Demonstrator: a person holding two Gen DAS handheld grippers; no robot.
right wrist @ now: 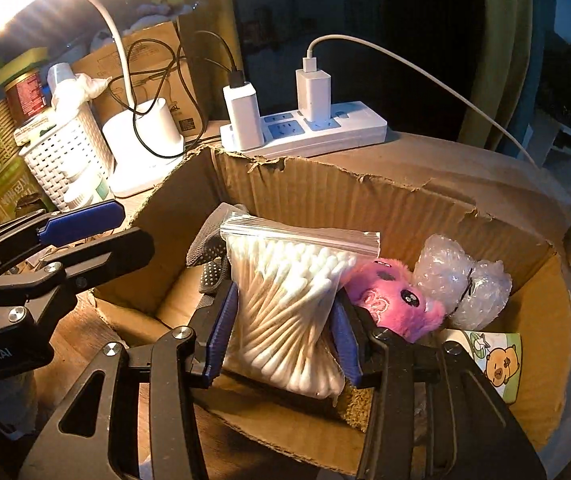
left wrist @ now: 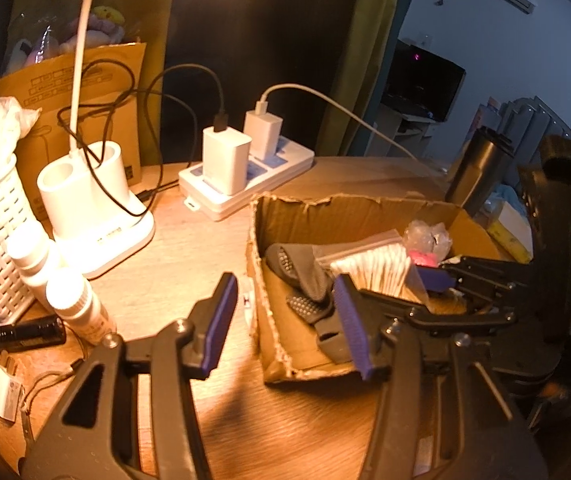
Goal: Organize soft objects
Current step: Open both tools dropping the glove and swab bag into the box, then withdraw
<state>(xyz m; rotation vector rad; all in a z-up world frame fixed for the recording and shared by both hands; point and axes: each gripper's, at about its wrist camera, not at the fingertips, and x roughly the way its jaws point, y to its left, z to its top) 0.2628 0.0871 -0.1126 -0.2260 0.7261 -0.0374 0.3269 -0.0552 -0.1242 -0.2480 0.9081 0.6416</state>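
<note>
In the torn brown cardboard box (right wrist: 365, 196), left to right: black dotted grip socks (left wrist: 305, 280), clear zip bag of cotton swabs (right wrist: 285, 304), fuzzy pink plush toy (right wrist: 395, 298), wad of clear bubble wrap (right wrist: 461, 280). My left gripper (left wrist: 285, 320) hangs spread and empty over the box's near-left rim. My right gripper (right wrist: 281, 332) is clamped across the swab bag's lower half, low inside the box. I reckon the bag is light, its film slippery, contents shifting. Mid-body squeeze seems right, not the zip strip.

Pink plush toy (right wrist: 393, 298) partly hidden behind right claw (right wrist: 283, 334).
</note>
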